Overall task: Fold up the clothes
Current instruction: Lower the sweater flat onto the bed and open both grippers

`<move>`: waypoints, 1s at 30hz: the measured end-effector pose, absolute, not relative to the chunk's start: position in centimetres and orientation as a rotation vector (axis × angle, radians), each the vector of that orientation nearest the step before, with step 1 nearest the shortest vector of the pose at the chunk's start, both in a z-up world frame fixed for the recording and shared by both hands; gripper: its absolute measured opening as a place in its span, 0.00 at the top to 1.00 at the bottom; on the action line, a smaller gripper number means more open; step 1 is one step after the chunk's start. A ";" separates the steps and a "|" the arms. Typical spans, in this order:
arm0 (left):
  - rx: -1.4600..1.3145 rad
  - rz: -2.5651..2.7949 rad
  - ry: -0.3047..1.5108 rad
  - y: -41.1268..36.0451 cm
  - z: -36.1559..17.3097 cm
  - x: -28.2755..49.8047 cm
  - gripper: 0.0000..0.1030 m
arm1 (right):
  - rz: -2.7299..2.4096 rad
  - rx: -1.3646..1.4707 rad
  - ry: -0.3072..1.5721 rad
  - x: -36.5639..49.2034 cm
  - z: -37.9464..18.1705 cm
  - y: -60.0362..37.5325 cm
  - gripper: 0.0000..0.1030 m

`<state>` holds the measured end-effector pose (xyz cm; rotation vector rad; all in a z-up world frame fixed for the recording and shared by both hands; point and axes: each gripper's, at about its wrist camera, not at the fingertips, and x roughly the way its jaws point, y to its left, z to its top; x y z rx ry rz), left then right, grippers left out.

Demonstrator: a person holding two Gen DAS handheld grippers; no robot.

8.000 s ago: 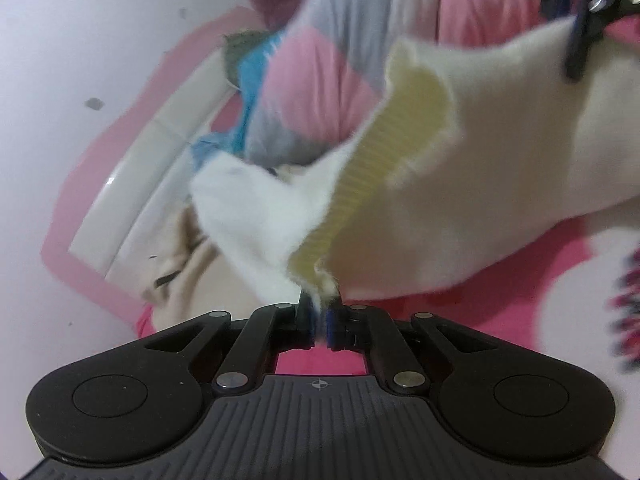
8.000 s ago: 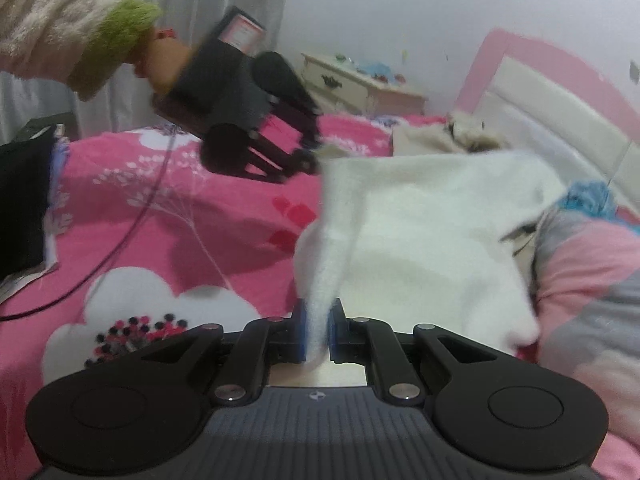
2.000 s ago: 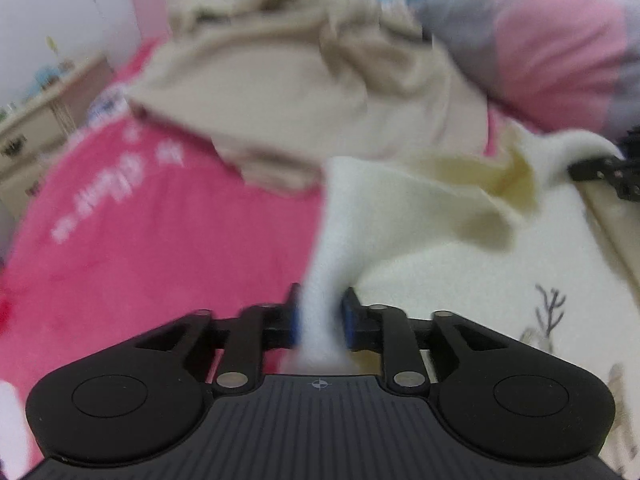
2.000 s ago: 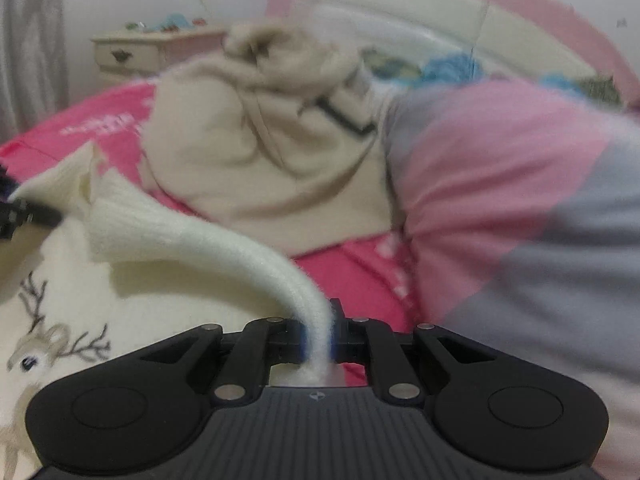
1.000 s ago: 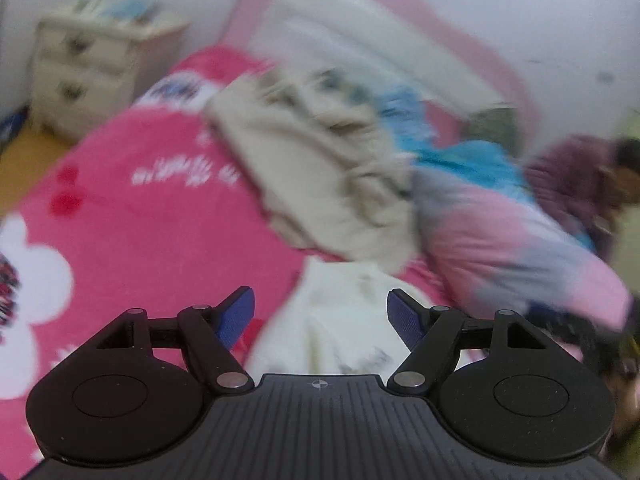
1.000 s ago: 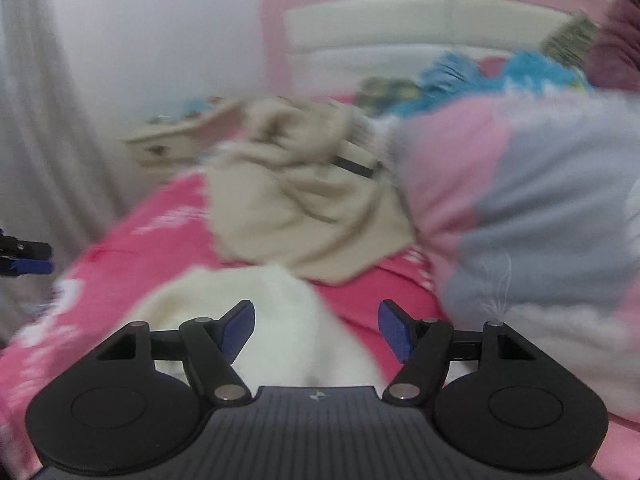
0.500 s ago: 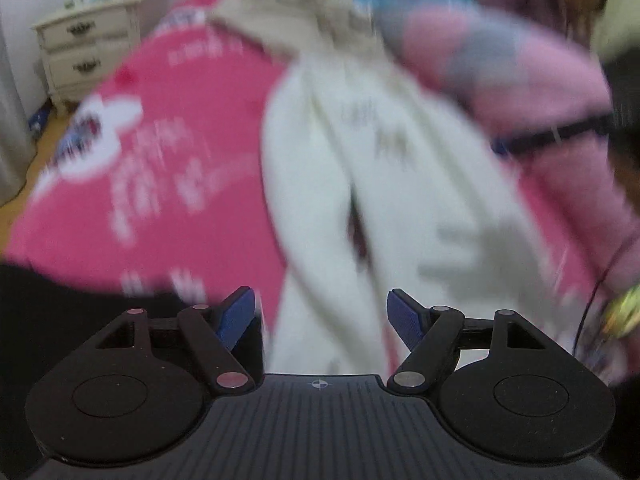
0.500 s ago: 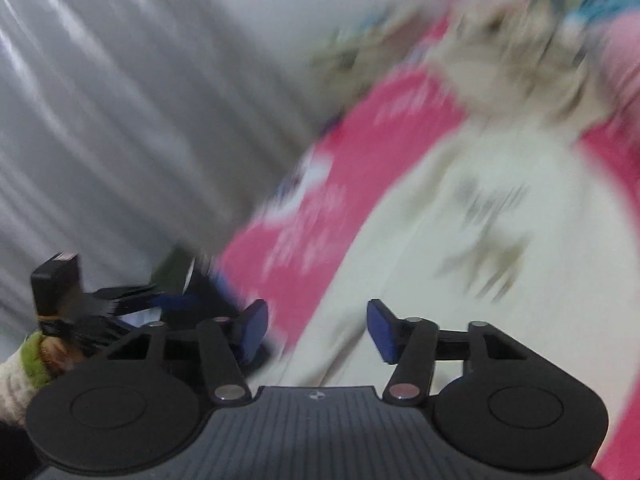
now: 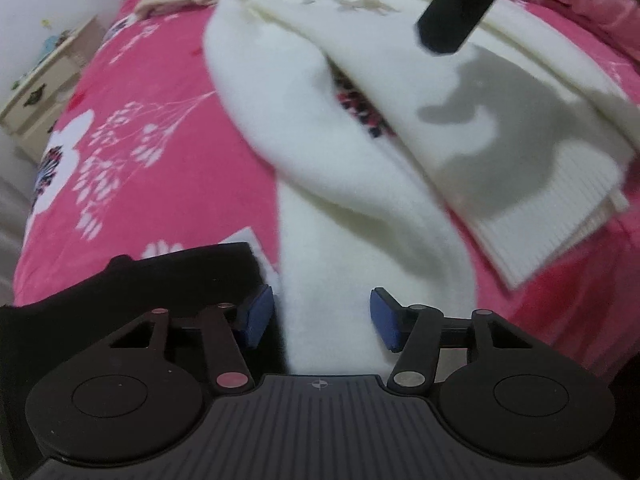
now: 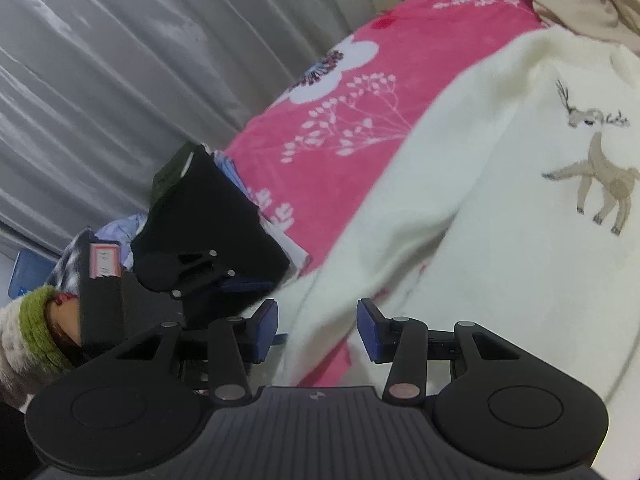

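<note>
A cream sweater [image 9: 360, 152] with a deer print [image 10: 608, 184] lies spread on the pink bedspread [image 9: 140, 140]. One of its sleeves [image 9: 332, 264] runs down between the fingers of my left gripper [image 9: 322, 316]. Those jaws are closing, and the blue pads stand beside the cloth without pressing it. My right gripper [image 10: 318, 330] hangs over the sweater's lower edge [image 10: 320, 312] with cloth under the gap; its jaws are closing too and grip nothing. One black finger [image 9: 456, 12] of the right gripper shows over the sweater's body. The left gripper [image 10: 240, 286] sits just left of the right one.
A folded black garment [image 10: 208, 208] on a stack of clothes lies at the bed's edge, close to the left gripper. A beige garment [image 10: 580, 0] is heaped beyond the sweater. A pale nightstand [image 9: 40, 84] and grey curtains [image 10: 120, 60] stand beside the bed. A green-cuffed sleeve [image 10: 36, 320] holds the left gripper.
Both grippers let go of the sleeves, opened, and swung from the headboard end down to the sweater's near end. Their jaws now stand narrower than half a second ago.
</note>
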<state>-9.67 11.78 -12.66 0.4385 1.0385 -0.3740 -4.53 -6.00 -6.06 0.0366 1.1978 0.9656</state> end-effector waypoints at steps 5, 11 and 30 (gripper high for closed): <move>0.435 -0.375 1.030 11.3 -13.1 -9.9 0.87 | 0.945 0.029 1.231 -4.3 -8.2 -5.5 0.54; 0.185 -0.290 0.982 13.2 -8.9 -10.7 0.97 | 0.952 -0.005 1.210 -4.7 -8.4 -5.1 0.54; 0.127 0.238 0.875 28.8 3.2 1.7 0.97 | 0.846 0.021 1.173 -4.8 -7.8 -11.2 0.54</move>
